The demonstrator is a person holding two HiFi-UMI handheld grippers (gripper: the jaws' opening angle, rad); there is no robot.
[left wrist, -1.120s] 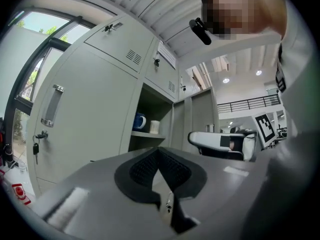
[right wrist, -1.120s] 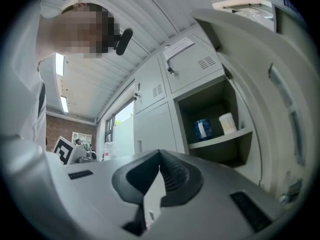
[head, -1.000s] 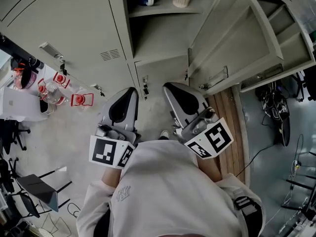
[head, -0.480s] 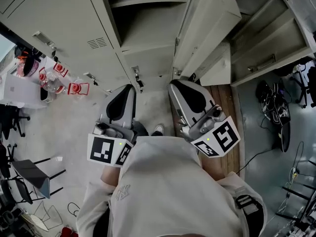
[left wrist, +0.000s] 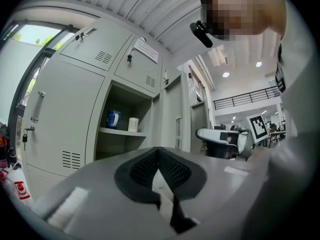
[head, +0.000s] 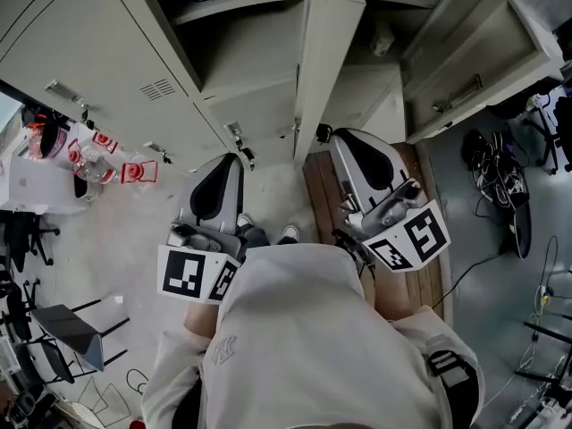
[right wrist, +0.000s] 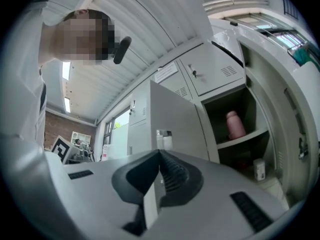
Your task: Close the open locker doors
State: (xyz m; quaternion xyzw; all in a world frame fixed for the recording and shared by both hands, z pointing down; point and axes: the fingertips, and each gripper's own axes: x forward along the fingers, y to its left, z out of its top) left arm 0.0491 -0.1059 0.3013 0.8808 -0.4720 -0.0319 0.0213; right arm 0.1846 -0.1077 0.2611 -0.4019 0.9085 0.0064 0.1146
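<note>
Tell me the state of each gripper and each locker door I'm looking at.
Left gripper: shut, nothing between the jaws.
Right gripper: shut, nothing between the jaws.
Left door: closed.
Middle door: open, standing out edge-on toward the person.
Right door: open, swung wide.
</note>
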